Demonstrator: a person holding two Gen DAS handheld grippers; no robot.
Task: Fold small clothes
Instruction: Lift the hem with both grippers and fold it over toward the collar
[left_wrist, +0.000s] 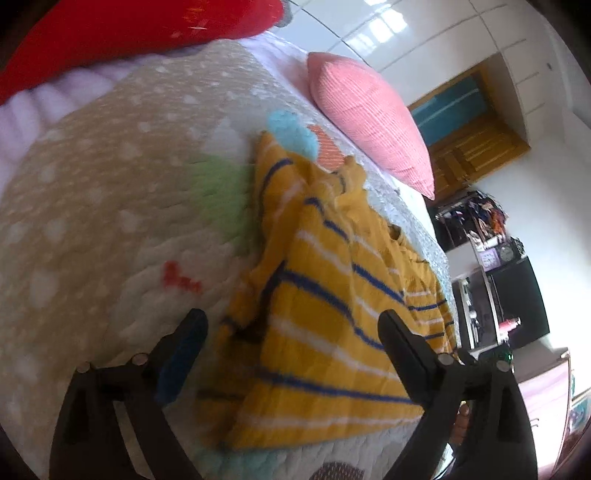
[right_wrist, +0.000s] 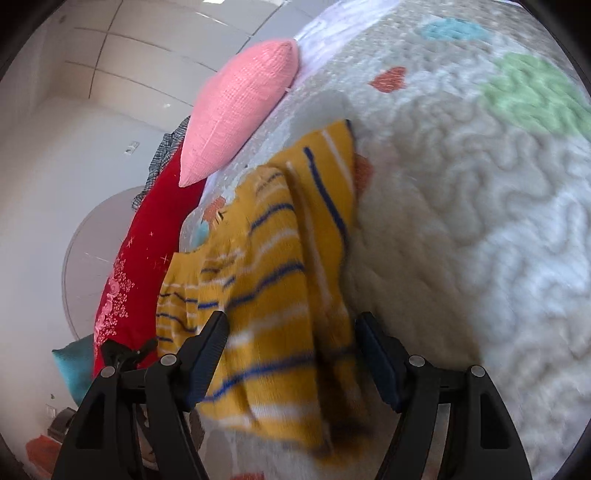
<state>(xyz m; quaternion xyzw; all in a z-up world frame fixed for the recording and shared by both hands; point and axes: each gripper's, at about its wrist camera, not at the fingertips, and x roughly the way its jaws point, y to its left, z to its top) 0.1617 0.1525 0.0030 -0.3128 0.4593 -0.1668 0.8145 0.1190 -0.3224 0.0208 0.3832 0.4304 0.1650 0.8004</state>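
Spread wide, the left gripper (left_wrist: 291, 332) hovers over the yellow striped garment (left_wrist: 332, 295), rumpled on the quilted bedspread (left_wrist: 110, 203). Right gripper (right_wrist: 291, 334) gapes too, holding nothing; both look poised to pinch its near edge.

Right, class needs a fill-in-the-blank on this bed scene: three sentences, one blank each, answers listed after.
1. The yellow garment on the quilt has white and ____ stripes.
2. The pillow lying beyond the garment is ____ in colour.
3. Both the left claw and the right claw have their jaws ____, gripping nothing.

Missing words: blue; pink; open
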